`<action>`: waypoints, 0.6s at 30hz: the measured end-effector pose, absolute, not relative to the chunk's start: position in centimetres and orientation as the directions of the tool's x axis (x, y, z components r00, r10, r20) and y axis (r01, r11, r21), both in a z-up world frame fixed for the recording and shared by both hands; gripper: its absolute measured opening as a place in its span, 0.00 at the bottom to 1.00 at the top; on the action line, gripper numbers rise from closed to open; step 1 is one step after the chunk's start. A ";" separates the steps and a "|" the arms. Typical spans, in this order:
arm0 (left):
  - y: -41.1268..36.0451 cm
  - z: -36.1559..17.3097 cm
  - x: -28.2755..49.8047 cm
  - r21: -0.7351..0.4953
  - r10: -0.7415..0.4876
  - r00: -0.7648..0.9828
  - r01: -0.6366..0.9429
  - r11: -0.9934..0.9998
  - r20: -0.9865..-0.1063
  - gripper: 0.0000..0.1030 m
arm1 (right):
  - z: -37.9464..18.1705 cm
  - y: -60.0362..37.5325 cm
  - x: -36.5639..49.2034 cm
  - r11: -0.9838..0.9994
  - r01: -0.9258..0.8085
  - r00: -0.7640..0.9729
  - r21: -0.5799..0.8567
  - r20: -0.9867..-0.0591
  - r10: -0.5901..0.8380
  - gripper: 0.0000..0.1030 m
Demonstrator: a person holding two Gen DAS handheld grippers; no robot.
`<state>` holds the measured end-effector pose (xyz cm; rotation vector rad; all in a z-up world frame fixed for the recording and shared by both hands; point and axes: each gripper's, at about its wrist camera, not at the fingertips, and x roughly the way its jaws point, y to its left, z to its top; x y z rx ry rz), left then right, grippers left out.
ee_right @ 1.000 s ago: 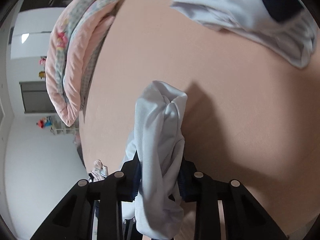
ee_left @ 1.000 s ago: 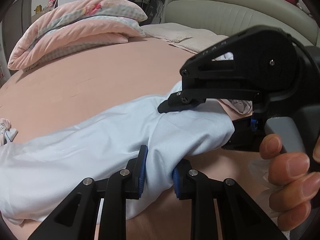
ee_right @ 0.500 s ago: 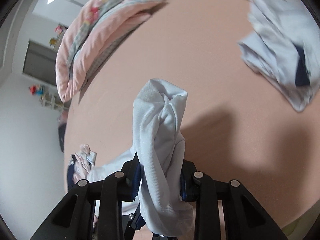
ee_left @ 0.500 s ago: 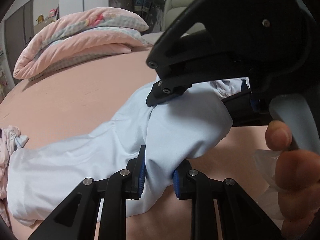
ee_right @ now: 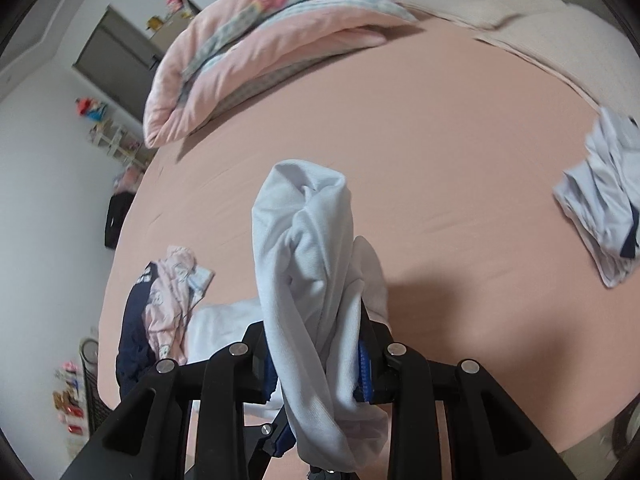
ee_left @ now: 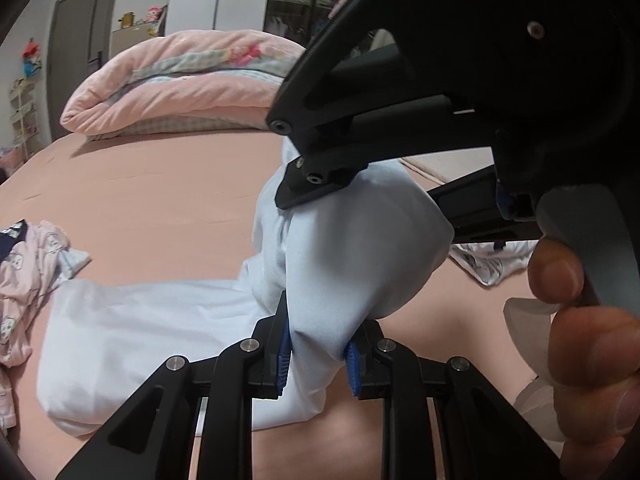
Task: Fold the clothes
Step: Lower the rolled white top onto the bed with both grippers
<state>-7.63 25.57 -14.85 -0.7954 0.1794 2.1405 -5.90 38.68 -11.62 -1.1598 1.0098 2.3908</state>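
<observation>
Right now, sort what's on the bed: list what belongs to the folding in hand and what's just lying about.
In hand:
- pale blue garment, bunched
- left gripper, clamped on it
- right gripper, clamped on it

Lying about:
- pink printed clothes pile
- crumpled white and navy garment
- folded pink quilt
- pink bedsheet
</observation>
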 end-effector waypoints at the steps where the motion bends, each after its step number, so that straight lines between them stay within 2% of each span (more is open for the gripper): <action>1: 25.2 -14.8 -7.8 -0.146 0.657 -0.463 -0.742 -0.655 -0.595 0.19 | -11.5 38.1 -6.1 -0.724 -0.520 -0.627 0.453 -0.778 -0.036 0.28; 8: 22.6 -15.1 -10.4 -0.207 0.639 -0.473 -0.682 -0.701 -0.606 0.19 | -10.9 34.1 -9.8 -0.802 -0.467 -0.585 0.373 -0.810 -0.036 0.28; 18: 18.7 -17.4 -12.0 -0.275 0.605 -0.470 -0.595 -0.755 -0.643 0.19 | -13.7 30.0 -14.1 -0.852 -0.405 -0.503 0.332 -0.859 -0.095 0.28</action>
